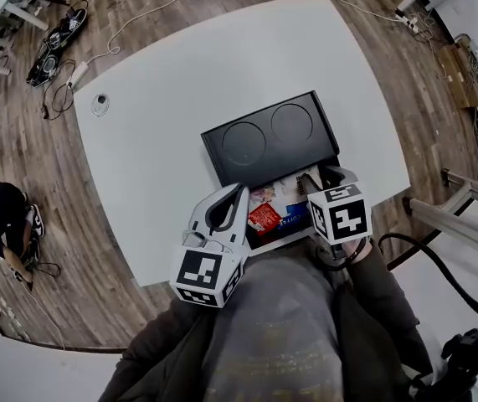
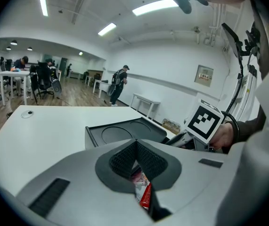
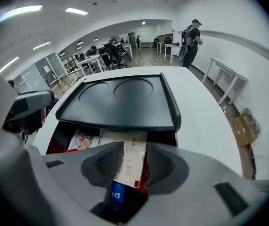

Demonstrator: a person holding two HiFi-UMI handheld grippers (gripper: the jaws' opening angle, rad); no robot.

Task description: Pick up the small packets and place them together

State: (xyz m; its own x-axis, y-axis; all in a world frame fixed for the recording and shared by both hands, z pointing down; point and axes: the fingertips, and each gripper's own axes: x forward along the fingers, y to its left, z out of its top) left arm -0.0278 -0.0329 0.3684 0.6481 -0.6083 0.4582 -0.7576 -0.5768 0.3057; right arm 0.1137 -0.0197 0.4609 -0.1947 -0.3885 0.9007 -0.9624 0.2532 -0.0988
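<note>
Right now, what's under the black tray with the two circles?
Poking out beneath the black tray, at its near edge, are a pale printed packet and a pink patterned packet beside it. Whatever lies farther under the tray is covered.

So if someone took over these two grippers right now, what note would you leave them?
Left gripper: jaws together, apparently pinching a red-and-white packet.
Right gripper: jaws apart, a white packet between them, unpinched.
Other packets lie bunched beside the black tray at the near edge of the white table.
Done: most packets look gathered there.
Left: add the left gripper's packet to the bunch and settle the white one.
</note>
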